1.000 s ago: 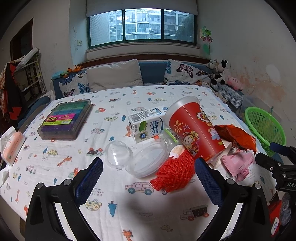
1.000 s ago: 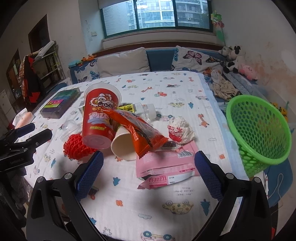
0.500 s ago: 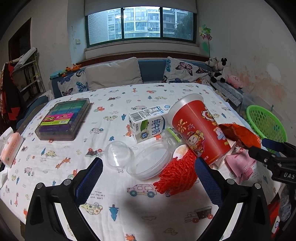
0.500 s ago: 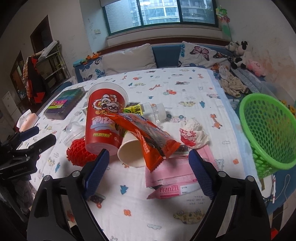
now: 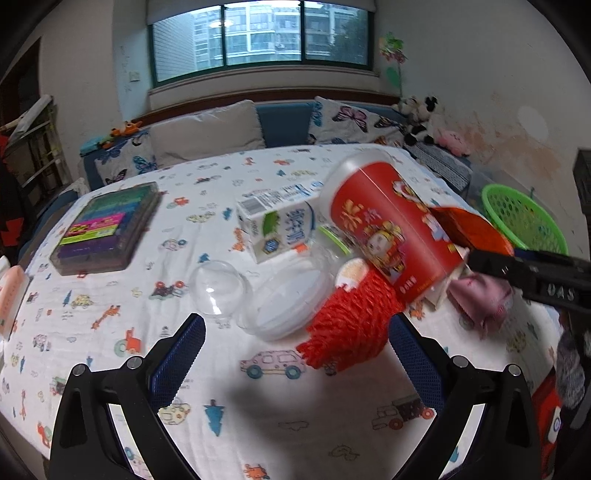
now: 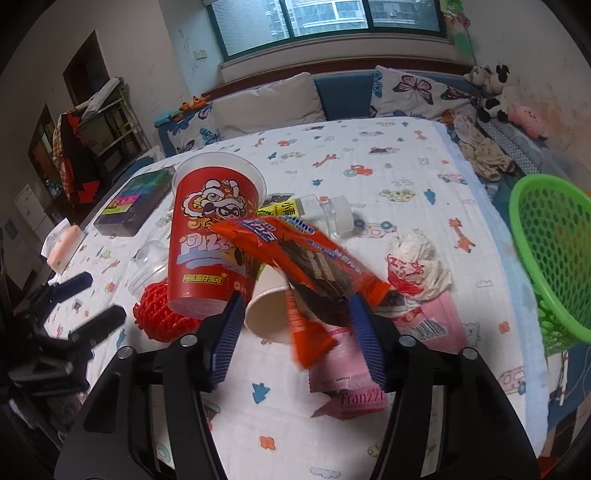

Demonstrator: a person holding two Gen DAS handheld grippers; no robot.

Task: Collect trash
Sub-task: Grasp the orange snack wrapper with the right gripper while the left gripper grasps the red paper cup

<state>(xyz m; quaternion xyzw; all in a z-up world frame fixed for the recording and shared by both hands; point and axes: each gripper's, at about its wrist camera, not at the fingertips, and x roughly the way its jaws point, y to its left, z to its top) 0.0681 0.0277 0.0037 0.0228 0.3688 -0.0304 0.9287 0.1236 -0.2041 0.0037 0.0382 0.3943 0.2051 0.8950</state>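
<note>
Closing right tongs [image 6: 295, 334] around orange wrapper [image 6: 299, 254], grip unclear | left tongs [image 5: 295, 354] released, empty.

a wide window [image 5: 258, 35] at 12 o'clock shows grey daylight and apartment blocks. below it, a blue sofa [image 5: 284, 123] with butterfly cushions [image 6: 413, 86]. stained white wall [image 5: 517, 122] at 2 o'clock; cluttered shelves [image 6: 107, 118] at 10 o'clock.
</note>
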